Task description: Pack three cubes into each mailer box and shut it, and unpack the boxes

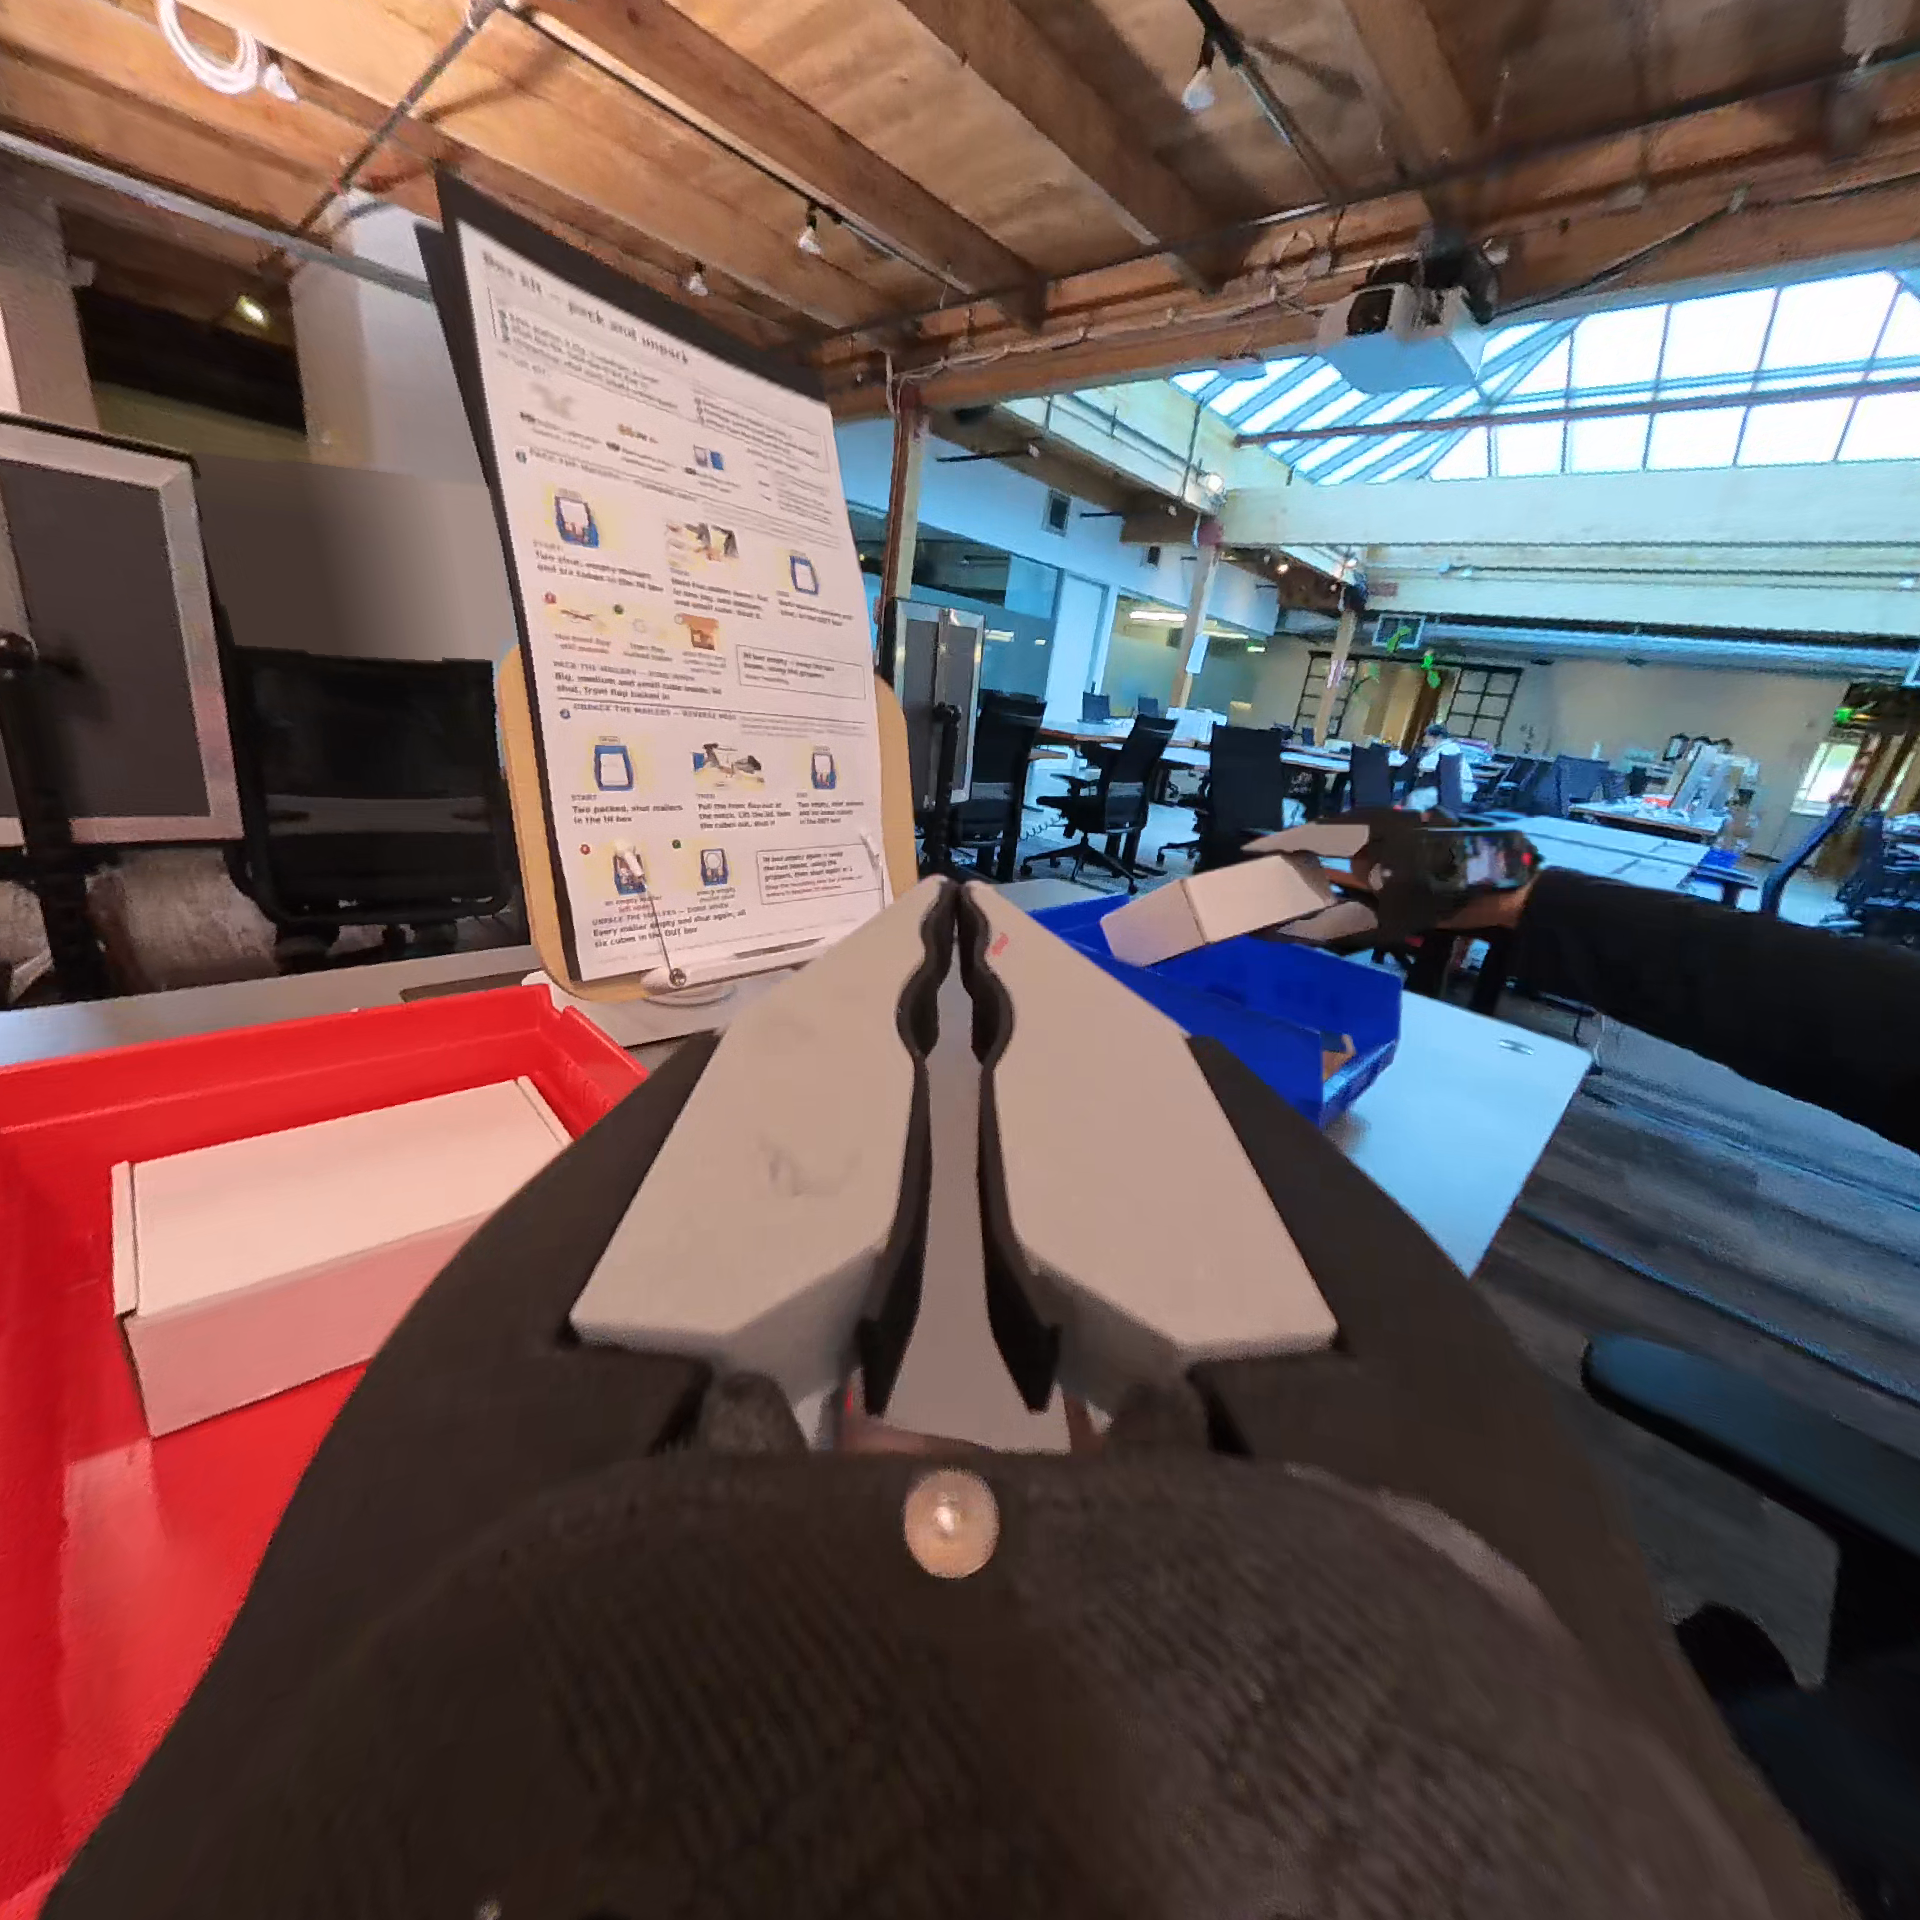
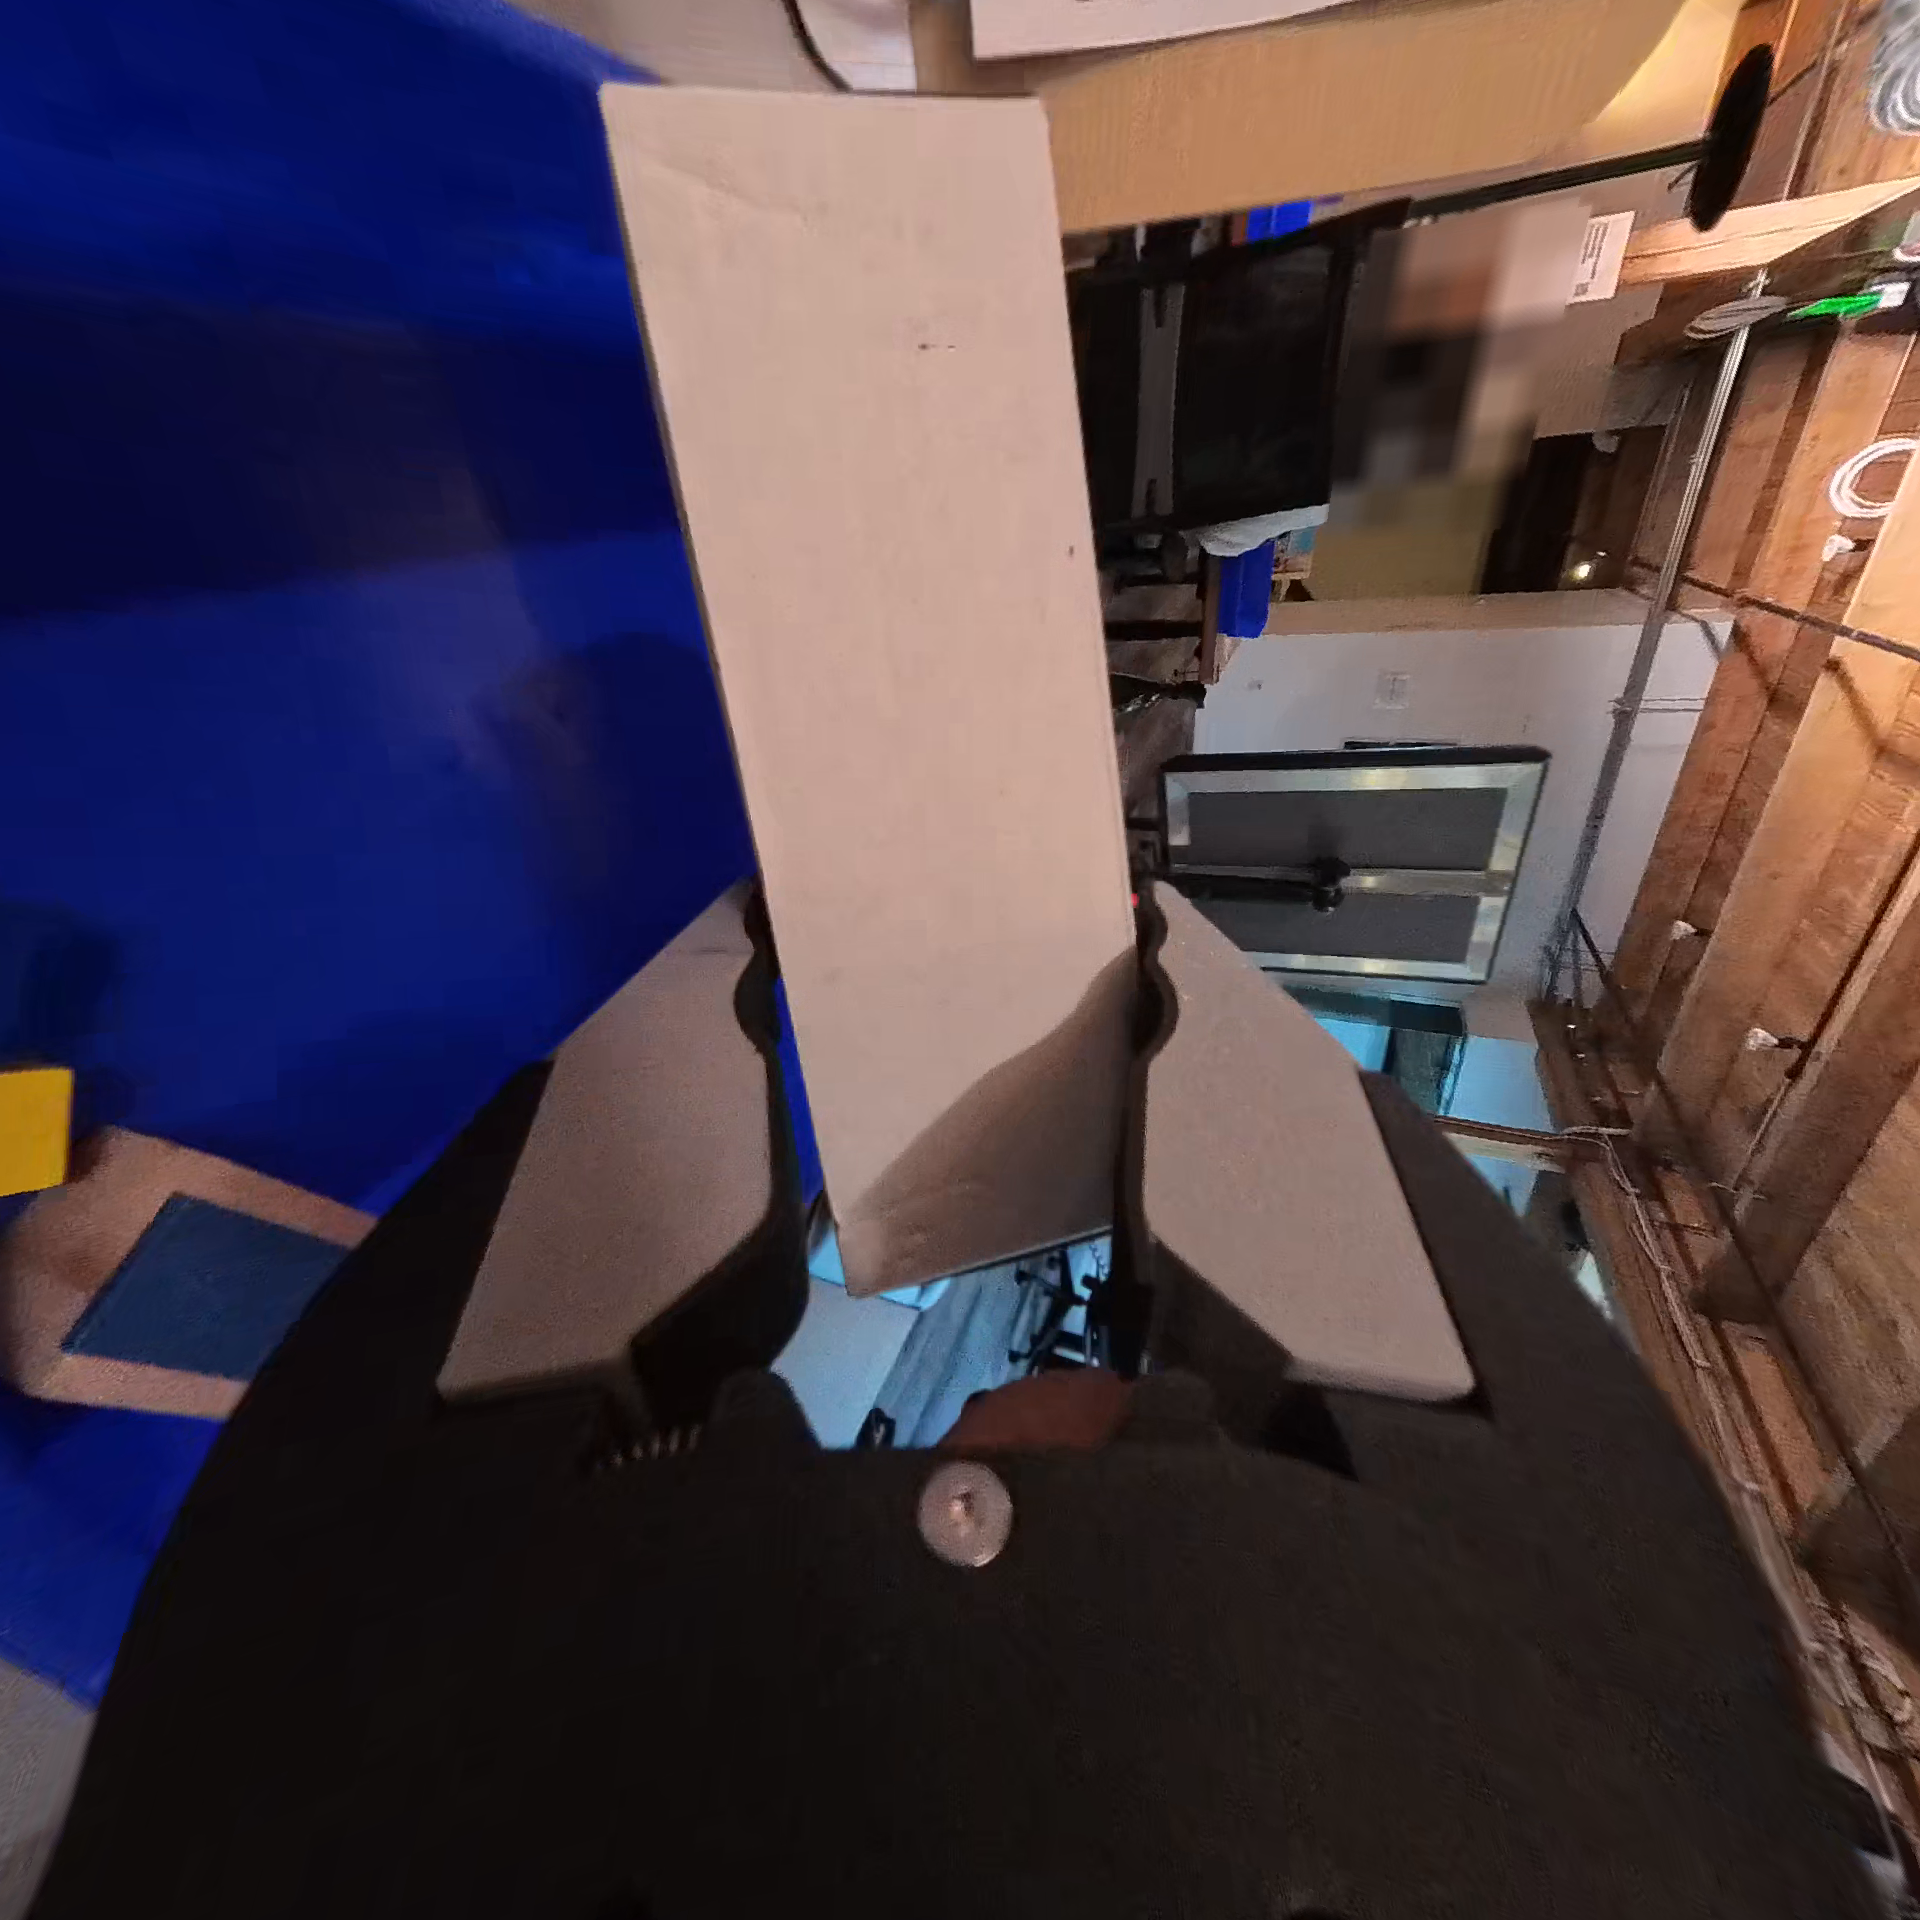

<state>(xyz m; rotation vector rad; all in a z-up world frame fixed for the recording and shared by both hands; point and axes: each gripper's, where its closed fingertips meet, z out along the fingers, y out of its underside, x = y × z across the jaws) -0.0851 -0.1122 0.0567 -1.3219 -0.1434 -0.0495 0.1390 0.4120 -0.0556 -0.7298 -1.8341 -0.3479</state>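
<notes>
My left gripper [image 1: 958, 896] is shut and empty, held above the table between the two bins. A shut white mailer box [image 1: 322, 1236] lies in the red bin [image 1: 125, 1558] at the left. My right gripper [image 2: 940, 914] is shut on a second white mailer box [image 2: 883, 582] and holds it tilted over the blue bin [image 2: 312, 520]. The left wrist view shows this box [image 1: 1216, 914] in the right gripper [image 1: 1330, 873] above the blue bin [image 1: 1278, 997]. A wooden cube with a blue face [image 2: 197, 1288] and a yellow cube [image 2: 31, 1132] lie in the blue bin.
An instruction sheet on a wooden stand [image 1: 675, 644] stands behind the bins. The white table [image 1: 1455, 1122] ends at the right, with floor beyond. Office chairs and desks fill the room behind. The gap from one gripper's tips to the other's is roughly 60 cm.
</notes>
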